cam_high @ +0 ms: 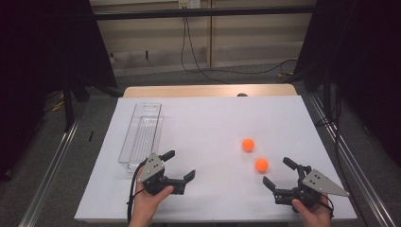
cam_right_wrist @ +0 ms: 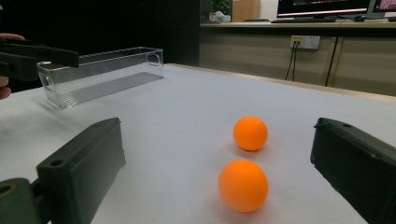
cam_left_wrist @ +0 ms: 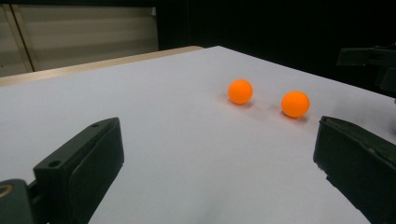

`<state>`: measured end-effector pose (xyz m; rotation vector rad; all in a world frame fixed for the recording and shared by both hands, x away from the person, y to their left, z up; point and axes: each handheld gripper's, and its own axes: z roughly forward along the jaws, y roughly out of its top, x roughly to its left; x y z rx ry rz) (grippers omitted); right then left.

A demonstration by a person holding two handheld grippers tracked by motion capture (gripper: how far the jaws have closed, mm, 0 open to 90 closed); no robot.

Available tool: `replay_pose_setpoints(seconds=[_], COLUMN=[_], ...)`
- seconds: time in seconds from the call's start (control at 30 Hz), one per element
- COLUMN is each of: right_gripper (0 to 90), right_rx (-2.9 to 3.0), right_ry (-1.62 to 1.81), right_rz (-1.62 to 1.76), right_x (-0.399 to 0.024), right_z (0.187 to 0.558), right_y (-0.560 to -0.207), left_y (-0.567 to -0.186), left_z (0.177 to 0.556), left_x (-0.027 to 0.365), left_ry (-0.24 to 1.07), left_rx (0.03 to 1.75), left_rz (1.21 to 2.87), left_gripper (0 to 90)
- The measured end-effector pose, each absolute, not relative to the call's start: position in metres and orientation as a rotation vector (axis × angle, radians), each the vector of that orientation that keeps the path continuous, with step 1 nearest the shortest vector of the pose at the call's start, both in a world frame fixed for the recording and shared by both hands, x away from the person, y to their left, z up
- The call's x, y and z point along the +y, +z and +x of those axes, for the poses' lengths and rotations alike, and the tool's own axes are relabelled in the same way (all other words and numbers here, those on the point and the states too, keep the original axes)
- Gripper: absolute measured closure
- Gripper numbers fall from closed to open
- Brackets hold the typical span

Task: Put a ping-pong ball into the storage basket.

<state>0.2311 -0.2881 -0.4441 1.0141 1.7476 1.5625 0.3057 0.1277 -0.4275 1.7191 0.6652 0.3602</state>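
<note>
Right gripper [cam_high: 280,173] low at the lower right of the high view, jaws spread wide, nothing between them, aimed up and left. Just ahead of it, near ball [cam_high: 261,164], bright orange, resting on the white table [cam_high: 208,123]; in the right gripper view, near ball [cam_right_wrist: 243,185] sitting low centre between the open jaws, not touched. Far ball [cam_high: 248,144] slightly up and left, close by but apart; round, so no long axis to either. Left gripper [cam_high: 181,165] at lower left, jaws likewise apart and empty, pointed right toward the balls. Beside it, clear tray [cam_high: 141,135], long axis running from lower frame toward the top, lying flat at left centre.
</note>
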Motion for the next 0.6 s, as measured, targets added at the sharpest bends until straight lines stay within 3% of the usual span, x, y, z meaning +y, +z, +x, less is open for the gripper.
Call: replay_pose_setpoints(seconds=[0.6], right_gripper=[2.6], right_rx=[1.741], right_ry=[1.570], right_rz=[1.015], right_x=[-0.289], right_z=[0.231], right_y=[-0.444], left_y=[-0.430], left_z=[0.310], left_x=[0.107], left_ry=[0.338], left_rx=[0.637], left_rz=[1.759], left_gripper=[1.8])
